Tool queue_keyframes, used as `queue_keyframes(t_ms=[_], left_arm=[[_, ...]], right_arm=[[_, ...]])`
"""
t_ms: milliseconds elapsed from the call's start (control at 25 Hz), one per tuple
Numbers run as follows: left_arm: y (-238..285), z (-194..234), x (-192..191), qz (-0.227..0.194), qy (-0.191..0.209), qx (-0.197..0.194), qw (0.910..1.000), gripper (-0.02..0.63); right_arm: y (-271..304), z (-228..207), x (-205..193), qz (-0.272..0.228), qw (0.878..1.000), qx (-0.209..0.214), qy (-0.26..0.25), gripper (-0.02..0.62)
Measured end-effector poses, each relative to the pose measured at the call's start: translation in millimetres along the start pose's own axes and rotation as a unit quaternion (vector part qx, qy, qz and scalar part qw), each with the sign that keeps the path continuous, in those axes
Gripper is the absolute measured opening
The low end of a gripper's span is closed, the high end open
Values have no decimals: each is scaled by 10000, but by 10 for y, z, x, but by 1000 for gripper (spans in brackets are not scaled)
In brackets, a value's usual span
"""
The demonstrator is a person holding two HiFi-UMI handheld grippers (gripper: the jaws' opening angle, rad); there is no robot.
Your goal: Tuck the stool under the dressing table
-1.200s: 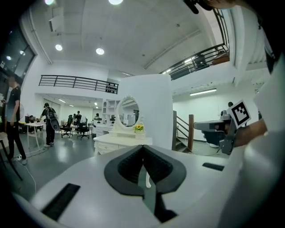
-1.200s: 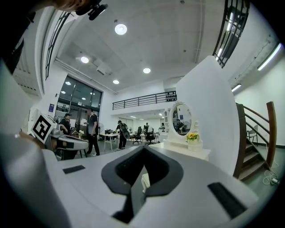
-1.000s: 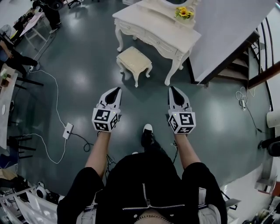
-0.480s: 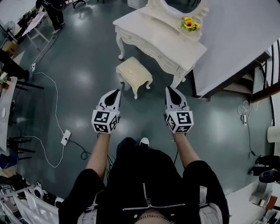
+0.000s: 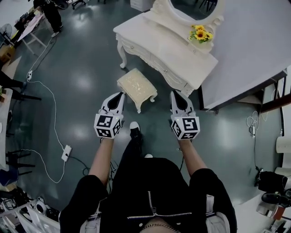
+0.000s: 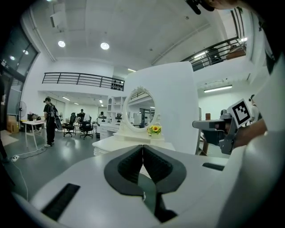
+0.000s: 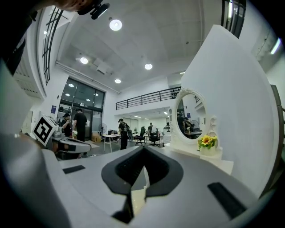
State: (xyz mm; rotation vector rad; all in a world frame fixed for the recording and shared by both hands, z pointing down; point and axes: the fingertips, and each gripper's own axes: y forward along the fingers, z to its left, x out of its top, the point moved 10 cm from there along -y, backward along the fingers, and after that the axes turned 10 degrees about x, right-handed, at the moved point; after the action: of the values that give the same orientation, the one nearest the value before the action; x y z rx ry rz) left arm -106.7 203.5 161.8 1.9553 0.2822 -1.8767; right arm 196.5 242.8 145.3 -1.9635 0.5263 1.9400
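Note:
A cream stool (image 5: 136,87) with carved white legs stands on the dark floor in front of the white dressing table (image 5: 168,50), outside it. The table carries an oval mirror (image 5: 186,6) and a pot of yellow flowers (image 5: 200,33). My left gripper (image 5: 121,94) hangs just left of the stool's near corner, jaws shut and empty. To the stool's right, near the table's front leg, my right gripper (image 5: 175,93) is also shut and empty. In the left gripper view the table (image 6: 129,143) and mirror (image 6: 139,108) lie ahead; the right gripper view shows the flowers (image 7: 206,141).
A white wall panel (image 5: 245,41) stands behind the table, with a dark staircase (image 5: 273,98) to the right. A power strip (image 5: 66,152) and white cable (image 5: 50,113) lie on the floor at left. Desks, chairs and people (image 5: 50,13) are at the far left.
Both grippers have come forward toward the stool and table, which now lie closer in the head view. The person has stepped ahead. The jaws stay shut.

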Motion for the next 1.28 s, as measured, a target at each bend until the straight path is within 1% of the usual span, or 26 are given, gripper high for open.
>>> queue_keyframes(t_ms=[160, 320, 440, 560, 720, 880, 1280], left_arm=[[658, 306, 77, -17, 28, -94, 10000, 21], [1298, 648, 193, 67, 75, -238, 9997, 21], [1706, 930, 266, 86, 119, -298, 9994, 21], [2005, 1162, 292, 111, 133, -317, 9993, 21], [2280, 1406, 304, 159, 59, -350, 9992, 21], [2457, 1574, 299, 211, 27, -403, 9990, 21], [2618, 1595, 328, 191, -45, -363, 9991, 21]], right_arm=[[584, -316, 26, 6, 9999, -134, -21, 6], [1219, -586, 103, 51, 9996, -260, -34, 6], [1668, -711, 112, 98, 9995, -297, -7, 6], [2011, -775, 76, 210, 9993, -304, 19, 7], [2362, -830, 113, 283, 9991, -329, 17, 6], [2585, -833, 120, 323, 9990, -322, 30, 8], [2728, -951, 117, 361, 9991, -198, 51, 6]])
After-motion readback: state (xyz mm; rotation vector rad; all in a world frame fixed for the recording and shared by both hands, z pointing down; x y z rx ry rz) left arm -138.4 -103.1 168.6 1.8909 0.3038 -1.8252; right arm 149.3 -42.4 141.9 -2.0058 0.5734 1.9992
